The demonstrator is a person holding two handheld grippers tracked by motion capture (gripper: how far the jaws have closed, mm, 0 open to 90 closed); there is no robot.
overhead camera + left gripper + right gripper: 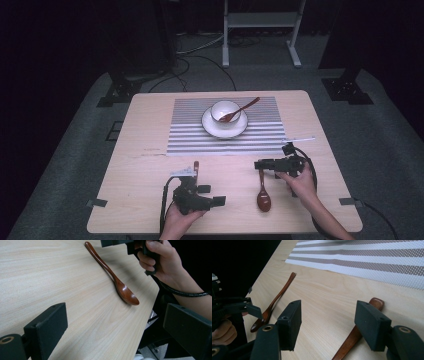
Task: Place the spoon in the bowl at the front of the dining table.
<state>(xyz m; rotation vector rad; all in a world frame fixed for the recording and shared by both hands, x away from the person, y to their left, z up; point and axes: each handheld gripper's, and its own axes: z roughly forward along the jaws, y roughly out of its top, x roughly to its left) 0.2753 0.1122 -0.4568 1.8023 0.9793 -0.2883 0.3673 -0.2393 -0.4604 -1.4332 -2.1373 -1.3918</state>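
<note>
Pale wood counter (150,150) fills the middle of the high view, dark floor all around it. Nearest the bottom edge, my left gripper (210,195) rests low and left of centre, its jaws spread with nothing between them and aimed toward the right of the frame. A wooden spoon (196,166) lies just above and behind it, handle running up the frame.

Lower right, my right gripper (259,164) hangs over the handle end of a second spoon (263,192). That spoon's long axis runs straight up and down the frame, bowl toward the bottom edge, handle tip toward the mat. In the right gripper view my jaws stand wide apart and grip nothing; the handle (354,336) passes under the right-hand jaw rather than through the middle of the gap, and I cannot tell whether that jaw touches it. So the thing I am after sits off to one side of my opening, and I judge a small sideways shift is needed before closing across the handle. My right hand is plainly the nearer one to it.

Farther up, a striped mat (270,137) carries a plate (207,125) with a bowl (220,107) and a third spoon (245,106) leaning in it.
</note>
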